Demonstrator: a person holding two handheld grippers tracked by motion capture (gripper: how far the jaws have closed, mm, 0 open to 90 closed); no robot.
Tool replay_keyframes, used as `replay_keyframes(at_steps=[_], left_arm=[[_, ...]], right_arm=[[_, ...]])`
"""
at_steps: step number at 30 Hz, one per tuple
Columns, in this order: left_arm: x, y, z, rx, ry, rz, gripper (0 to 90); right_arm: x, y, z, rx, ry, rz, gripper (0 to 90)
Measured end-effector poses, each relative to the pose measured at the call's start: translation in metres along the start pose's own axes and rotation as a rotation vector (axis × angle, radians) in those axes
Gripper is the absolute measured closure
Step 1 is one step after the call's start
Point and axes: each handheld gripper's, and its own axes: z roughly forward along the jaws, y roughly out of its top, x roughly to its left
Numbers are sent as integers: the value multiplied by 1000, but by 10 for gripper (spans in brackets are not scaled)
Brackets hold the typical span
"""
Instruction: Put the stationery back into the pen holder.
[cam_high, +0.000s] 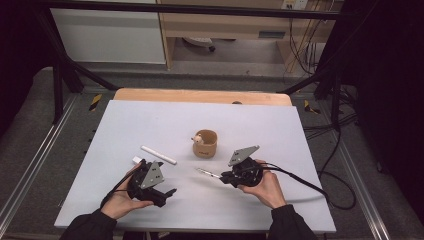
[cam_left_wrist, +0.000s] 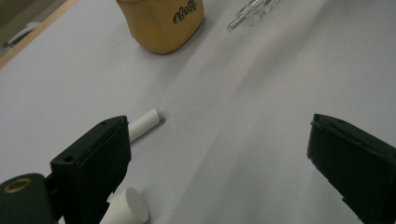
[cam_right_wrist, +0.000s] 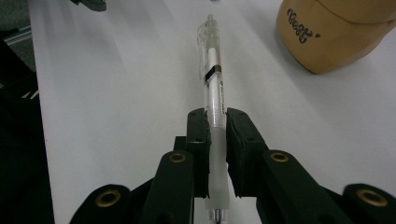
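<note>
Pen (cam_right_wrist: 214, 70) pinched at its grip by right gripper (cam_high: 223, 176), sticking out left over the white table (cam_high: 280, 130), near side of tan cup (cam_high: 205, 143). Cup writing cursive, unreadable. Left gripper (cam_high: 168, 192) spread wide, just right of two white sticks (cam_left_wrist: 144, 122).

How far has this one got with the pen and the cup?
Done: the right gripper is shut on the clear pen, gripped near its grip end. In hand: the pen sits beside the tan cup, not in it. Left: likely the cup drop, while the left gripper is open by the white stick.
</note>
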Motion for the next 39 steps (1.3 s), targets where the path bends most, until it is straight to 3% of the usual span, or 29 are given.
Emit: replay_keyframes(at_steps=[13,18,25,27,35,39], left_arm=[[-19,30,12,1,36,208,108],[-28,38,21,-7,56,313,165],[-38,49,31,-34,78,420,249],[-40,52,31,-18,90,472,277],[-48,57,39,15,136,590,411],[-53,58,43,1,165,631,490]], right_arm=[[7,15,2,26,16,-37,802],[10,22,6,25,33,-48,802],[13,31,8,28,41,-62,802],[14,32,9,30,43,-59,802],[17,38,12,38,42,-58,802],[17,38,11,38,44,-52,802]])
